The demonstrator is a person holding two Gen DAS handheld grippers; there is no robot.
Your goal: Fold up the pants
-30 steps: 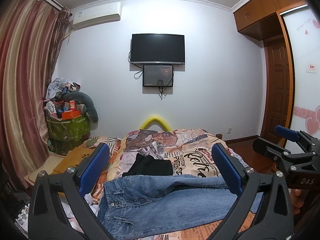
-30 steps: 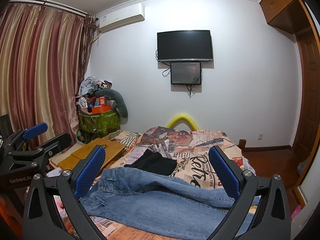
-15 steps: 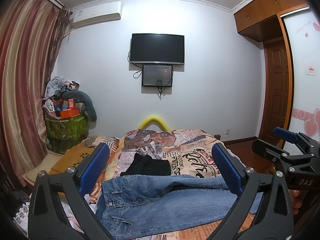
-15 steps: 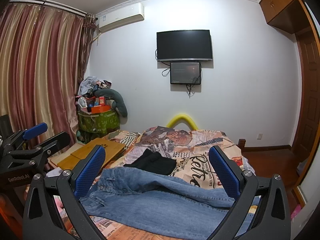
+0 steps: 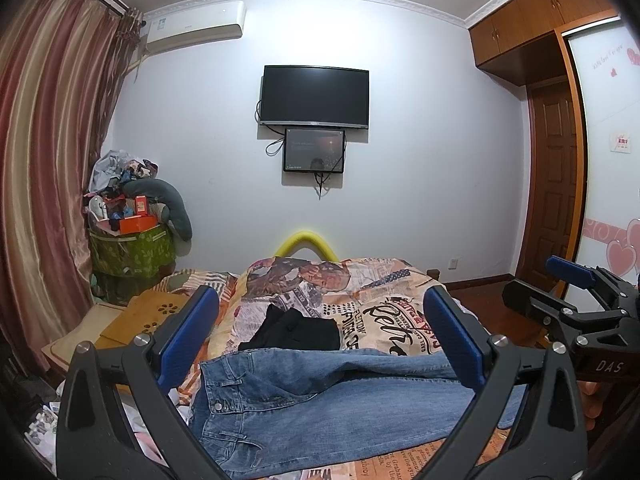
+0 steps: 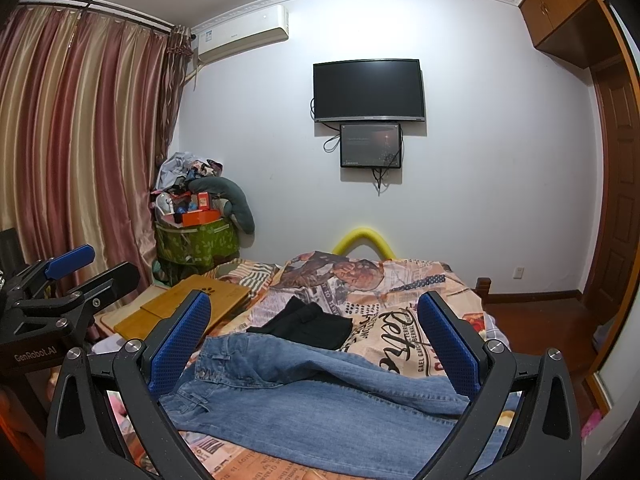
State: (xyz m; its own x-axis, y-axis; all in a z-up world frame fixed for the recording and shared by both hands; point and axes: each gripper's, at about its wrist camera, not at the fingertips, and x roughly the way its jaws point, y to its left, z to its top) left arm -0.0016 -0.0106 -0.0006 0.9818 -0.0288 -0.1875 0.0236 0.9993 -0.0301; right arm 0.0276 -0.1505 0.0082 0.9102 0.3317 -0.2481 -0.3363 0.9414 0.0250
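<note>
Blue jeans [image 5: 320, 404] lie across the near part of the bed, waistband to the left, legs running right; they also show in the right wrist view [image 6: 320, 400]. My left gripper [image 5: 320, 340] is open and empty, held above the jeans. My right gripper [image 6: 316, 340] is open and empty, also above the jeans. The right gripper shows at the right of the left wrist view [image 5: 576, 300]; the left gripper shows at the left of the right wrist view [image 6: 68, 280].
A black folded garment [image 5: 296, 330] lies on the newspaper-print bedcover [image 5: 380, 296] behind the jeans. Wooden boards [image 6: 180, 312] lie left of the bed. A cluttered green bin [image 5: 128, 248] stands by the curtain. A door [image 5: 556, 184] and wardrobe are at right.
Both views shift only slightly; the left wrist camera has drifted a little. The jeans and both open grippers stay as they were.
</note>
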